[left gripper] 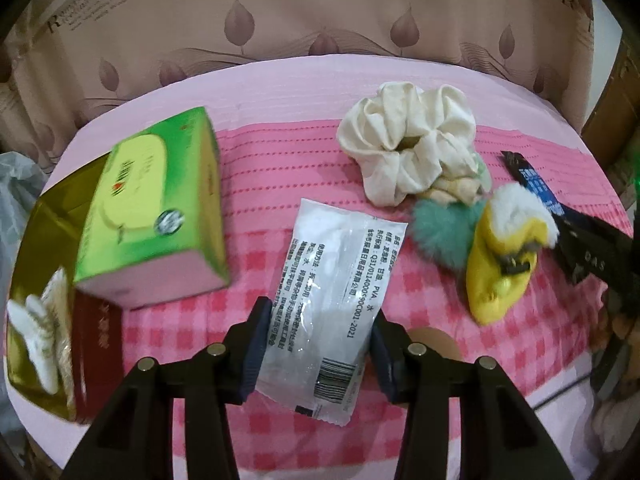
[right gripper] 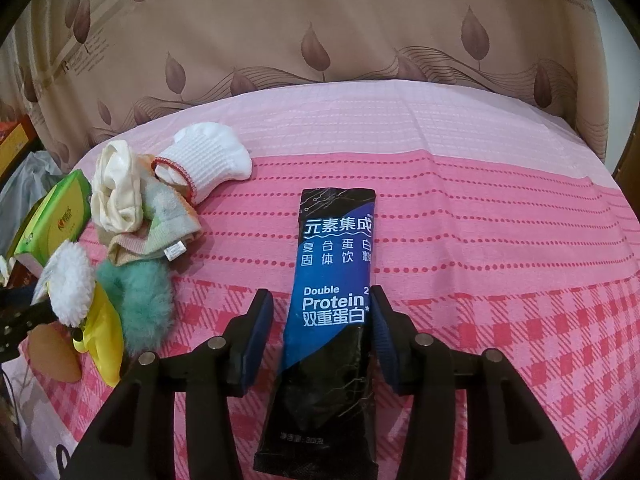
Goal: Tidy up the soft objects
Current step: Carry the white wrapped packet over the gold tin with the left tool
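The clear plastic sachet lies flat on the pink checked cloth covering the desk, its long axis running away from the left wrist camera with the barcode end nearest and the far end tipped slightly right. The left tongs straddle it, spread open, blue pads beside its edges but not pinching. The black-and-blue protein packet likewise lies lengthwise between the right tongs, also open, its printed top pointing away toward the curtain. This looks like the pre-grasp step on both flat packs; next, each pair must lower and close across the short width without sliding the slick film. Beyond lie the cream scrunchie, teal pom-pom, yellow plush, white sock and green tissue box.
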A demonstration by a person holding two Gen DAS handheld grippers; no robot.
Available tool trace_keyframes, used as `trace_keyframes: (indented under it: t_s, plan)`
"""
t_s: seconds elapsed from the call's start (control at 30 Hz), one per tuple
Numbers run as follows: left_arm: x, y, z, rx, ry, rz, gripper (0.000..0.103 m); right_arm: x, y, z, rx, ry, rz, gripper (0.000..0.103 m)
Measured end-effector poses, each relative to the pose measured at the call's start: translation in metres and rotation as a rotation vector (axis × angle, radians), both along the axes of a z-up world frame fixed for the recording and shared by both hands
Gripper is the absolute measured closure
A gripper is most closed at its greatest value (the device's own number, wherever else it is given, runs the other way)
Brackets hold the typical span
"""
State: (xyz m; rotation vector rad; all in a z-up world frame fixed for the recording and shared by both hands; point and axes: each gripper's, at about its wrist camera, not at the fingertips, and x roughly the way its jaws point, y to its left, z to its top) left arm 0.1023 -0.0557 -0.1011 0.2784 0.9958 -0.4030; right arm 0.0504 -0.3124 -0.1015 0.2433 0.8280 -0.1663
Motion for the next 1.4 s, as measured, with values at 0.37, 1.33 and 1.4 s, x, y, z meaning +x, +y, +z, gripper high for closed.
trace_keyframes:
  t_s: [0.37, 1.33, 1.4]
  plan:
    - [-0.033, 0.031, 0.011, 0.006, -0.027, 0.012, 0.057, 0.001, 0.000, 0.000, -0.001, 0.001, 0.000, 0.056]
    - [-0.047, 0.139, 0.051, -0.011, -0.100, 0.201, 0.057, 0.003, 0.001, 0.000, -0.019, 0.009, 0.007, 0.055]
    - [-0.043, 0.147, 0.054, -0.012, -0.110, 0.220, 0.057, 0.003, 0.000, 0.000, -0.020, 0.009, 0.007, 0.055]
